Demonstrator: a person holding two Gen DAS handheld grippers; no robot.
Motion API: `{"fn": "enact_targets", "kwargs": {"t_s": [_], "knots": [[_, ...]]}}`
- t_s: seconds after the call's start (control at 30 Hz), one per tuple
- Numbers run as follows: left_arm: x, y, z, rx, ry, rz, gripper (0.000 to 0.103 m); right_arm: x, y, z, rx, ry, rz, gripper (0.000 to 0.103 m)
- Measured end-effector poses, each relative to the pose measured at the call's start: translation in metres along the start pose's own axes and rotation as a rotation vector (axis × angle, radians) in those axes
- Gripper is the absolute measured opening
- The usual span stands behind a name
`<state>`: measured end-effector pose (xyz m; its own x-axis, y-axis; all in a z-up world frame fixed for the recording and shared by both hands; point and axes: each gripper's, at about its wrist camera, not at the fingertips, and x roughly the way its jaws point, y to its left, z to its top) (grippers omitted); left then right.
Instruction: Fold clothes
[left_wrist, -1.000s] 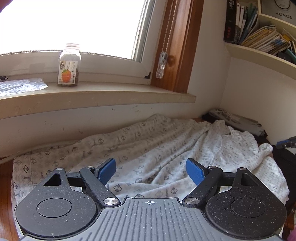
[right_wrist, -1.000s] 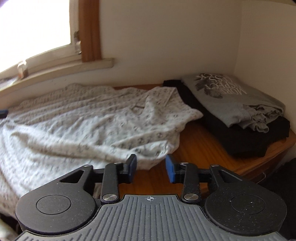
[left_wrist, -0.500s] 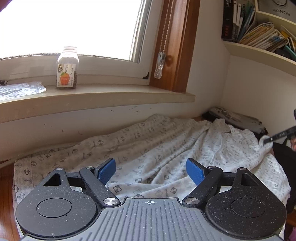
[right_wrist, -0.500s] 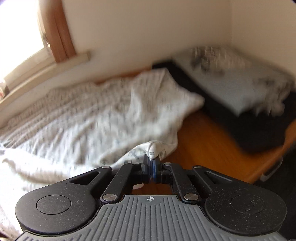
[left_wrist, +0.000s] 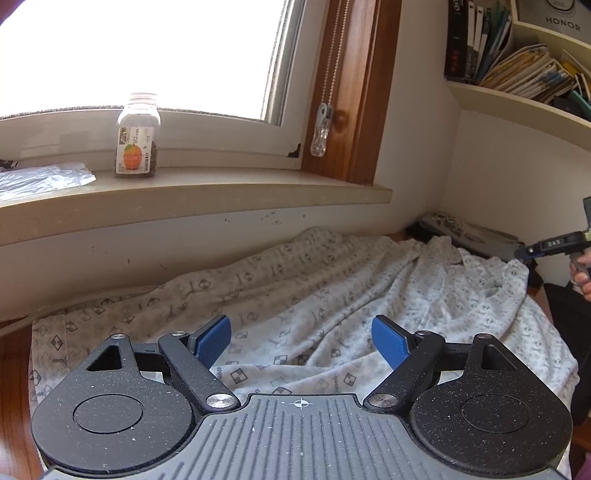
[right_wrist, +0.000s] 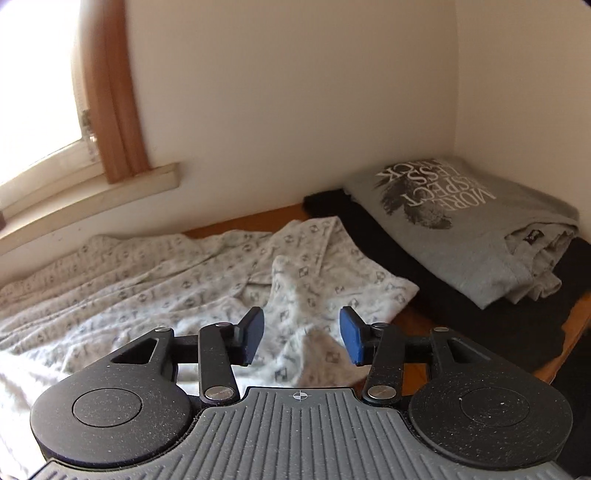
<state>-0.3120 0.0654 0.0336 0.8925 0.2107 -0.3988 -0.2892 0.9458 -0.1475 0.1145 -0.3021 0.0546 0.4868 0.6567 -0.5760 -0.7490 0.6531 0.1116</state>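
A white garment with a small dark pattern (left_wrist: 332, 295) lies rumpled on a wooden surface (right_wrist: 240, 221). My left gripper (left_wrist: 301, 339) hovers low over its near part, open, with nothing between the blue pads. My right gripper (right_wrist: 301, 336) stands over the garment's right corner (right_wrist: 314, 288), which lies folded over onto the rest. Its jaws are opening, and a ridge of cloth rises between the pads without either pressing on it. In the left wrist view the right gripper (left_wrist: 546, 245) shows at the far right edge, held by a hand (left_wrist: 581, 266).
A folded grey printed T-shirt (right_wrist: 461, 229) lies on black clothes (right_wrist: 480, 325) in the right corner. A jar (left_wrist: 137, 140) and a plastic bag (left_wrist: 44, 179) sit on the window sill (left_wrist: 221, 195). A shelf of books (left_wrist: 517, 66) hangs above. Walls close off the back and right.
The right gripper shut on the garment's right edge, carried it leftwards over the garment, and its jaws have now parted off the cloth. The left gripper has stayed still and open.
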Motion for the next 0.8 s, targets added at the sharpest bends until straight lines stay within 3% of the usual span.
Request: {"fn": "enact_targets", "kwargs": {"t_s": [0.3, 0.37, 0.53, 0.67, 0.8], "knots": [[-0.007, 0.017, 0.005, -0.027, 0.019, 0.095, 0.087, -0.014, -0.003, -0.020, -0.016, 0.029, 0.079, 0.046], [-0.017, 0.026, 0.006, -0.055, 0.000, 0.089, 0.087, -0.015, 0.005, -0.022, -0.040, 0.021, 0.112, 0.046], [-0.018, 0.047, 0.004, -0.104, 0.065, 0.092, 0.085, -0.003, 0.032, -0.026, -0.148, 0.044, 0.206, 0.047], [-0.009, 0.042, -0.003, -0.079, 0.128, 0.041, 0.077, 0.003, 0.046, -0.028, -0.248, 0.063, 0.274, 0.053], [-0.004, 0.040, -0.005, -0.075, 0.153, 0.030, 0.065, 0.009, 0.045, -0.030, -0.313, 0.107, 0.285, 0.058]]}}
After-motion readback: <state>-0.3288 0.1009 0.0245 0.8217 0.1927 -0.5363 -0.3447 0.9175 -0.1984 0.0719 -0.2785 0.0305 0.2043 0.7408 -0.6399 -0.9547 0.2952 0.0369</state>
